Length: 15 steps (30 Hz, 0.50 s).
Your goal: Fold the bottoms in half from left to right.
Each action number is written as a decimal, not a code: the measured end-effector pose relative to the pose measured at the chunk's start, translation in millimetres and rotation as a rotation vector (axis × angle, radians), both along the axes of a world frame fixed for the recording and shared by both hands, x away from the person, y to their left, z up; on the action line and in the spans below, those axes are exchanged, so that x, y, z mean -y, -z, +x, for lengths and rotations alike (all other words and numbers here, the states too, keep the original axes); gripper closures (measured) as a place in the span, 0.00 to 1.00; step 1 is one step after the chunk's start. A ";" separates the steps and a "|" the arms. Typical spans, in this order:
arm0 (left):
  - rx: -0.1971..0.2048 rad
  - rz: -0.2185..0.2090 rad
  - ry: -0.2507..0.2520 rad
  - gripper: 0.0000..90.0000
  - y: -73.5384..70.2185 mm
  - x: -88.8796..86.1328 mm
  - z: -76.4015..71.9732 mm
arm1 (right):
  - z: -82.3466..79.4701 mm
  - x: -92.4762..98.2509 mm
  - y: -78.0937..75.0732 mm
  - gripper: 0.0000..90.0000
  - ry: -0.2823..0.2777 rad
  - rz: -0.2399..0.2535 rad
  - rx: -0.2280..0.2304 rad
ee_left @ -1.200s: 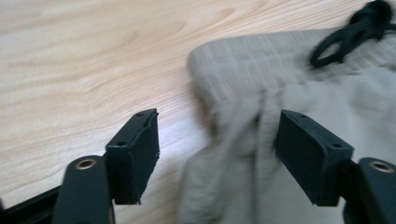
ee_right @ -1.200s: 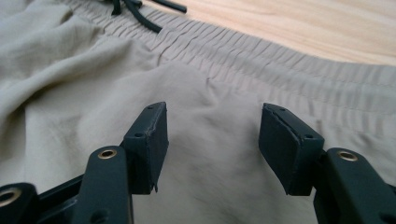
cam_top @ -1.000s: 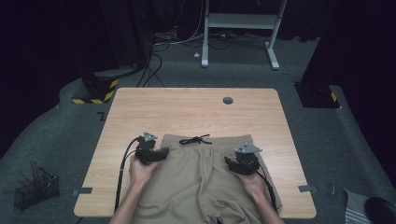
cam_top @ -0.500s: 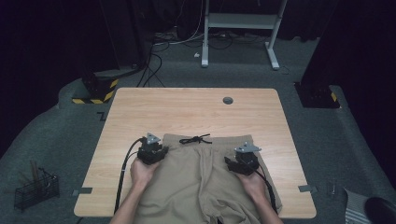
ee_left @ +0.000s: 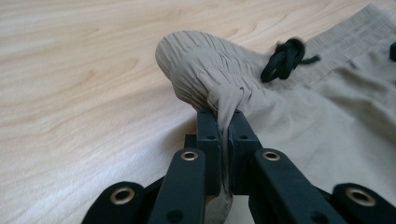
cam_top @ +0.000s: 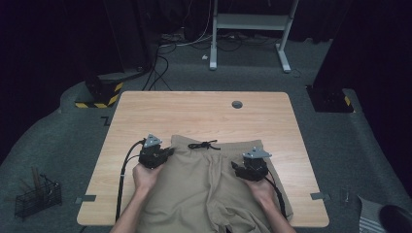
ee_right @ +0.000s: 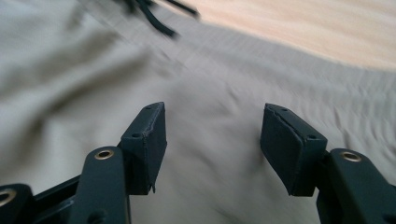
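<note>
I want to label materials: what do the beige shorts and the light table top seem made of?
Beige shorts: thin woven cloth, probably cotton or a blend, matte; it creases and bunches where pinched by the left gripper. Light table top: wood or wood-look laminate, smooth, with visible grain lines.

Dark room; grey carpet floor (cam_top: 73, 145); white frame (cam_top: 250, 22) behind wooden table (cam_top: 194, 111); floor cables (cam_top: 160, 63).

From above, my light wooden table (cam_top: 204, 114) is evenly lit, while the room around is dark. My right view is motion-blurred; the left is sharp.
</note>
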<state>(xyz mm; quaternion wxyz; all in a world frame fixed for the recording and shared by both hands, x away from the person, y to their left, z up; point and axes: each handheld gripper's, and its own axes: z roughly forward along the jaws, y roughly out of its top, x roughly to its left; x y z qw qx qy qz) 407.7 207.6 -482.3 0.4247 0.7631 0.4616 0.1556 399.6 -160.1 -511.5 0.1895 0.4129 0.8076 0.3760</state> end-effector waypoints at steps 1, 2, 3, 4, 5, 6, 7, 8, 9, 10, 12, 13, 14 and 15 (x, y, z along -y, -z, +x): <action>-0.006 -0.017 -0.003 0.95 -3.1 -0.6 1.6 | 0.3 -7.3 -2.8 0.45 -0.034 0.012 -0.014; -0.002 -0.023 -0.004 0.95 -4.8 -0.8 2.3 | 0.6 -9.8 -2.7 0.45 -0.046 0.005 -0.020; 0.003 -0.023 0.000 0.95 -6.3 -1.2 2.9 | 0.7 -13.1 -2.2 0.44 -0.059 -0.001 -0.028; 0.000 -0.029 0.005 0.95 -7.5 -0.8 3.3 | 0.9 -15.7 -1.8 0.44 -0.072 0.001 -0.033; 0.008 -0.031 0.011 0.95 -8.4 -1.0 3.7 | 0.8 -17.6 -1.7 0.44 -0.085 0.010 -0.038; 0.006 -0.047 0.014 0.96 -8.9 -1.4 3.7 | 0.7 -19.7 -1.9 0.44 -0.097 0.021 -0.040; 0.006 -0.047 0.014 0.96 -8.9 -1.4 3.7 | 0.7 -19.7 -1.9 0.44 -0.097 0.021 -0.040; 0.003 -0.065 0.020 0.96 -9.2 -2.6 4.2 | 0.4 -22.0 -2.1 0.43 -0.106 0.028 -0.044; -0.001 -0.091 0.027 0.96 -9.9 -4.3 5.0 | -0.5 -28.2 -1.8 0.43 -0.126 0.031 -0.047; -0.002 -0.106 0.028 0.96 -10.6 -5.1 5.1 | -0.7 -30.6 -1.2 0.43 -0.130 0.027 -0.050; -0.003 -0.129 0.030 0.97 -12.6 -7.2 5.7 | 0.4 -37.6 2.2 0.43 -0.140 0.001 -0.052; -0.002 -0.125 0.033 0.97 -14.9 -7.1 5.9 | 0.7 -40.1 3.6 0.43 -0.138 -0.009 -0.055; 0.005 -0.121 0.035 0.97 -16.5 -7.0 6.0 | 2.3 -43.8 5.9 0.43 -0.141 -0.033 -0.055; 0.010 -0.121 0.040 0.97 -18.8 -6.3 5.8 | 3.0 -45.8 7.0 0.43 -0.142 -0.046 -0.057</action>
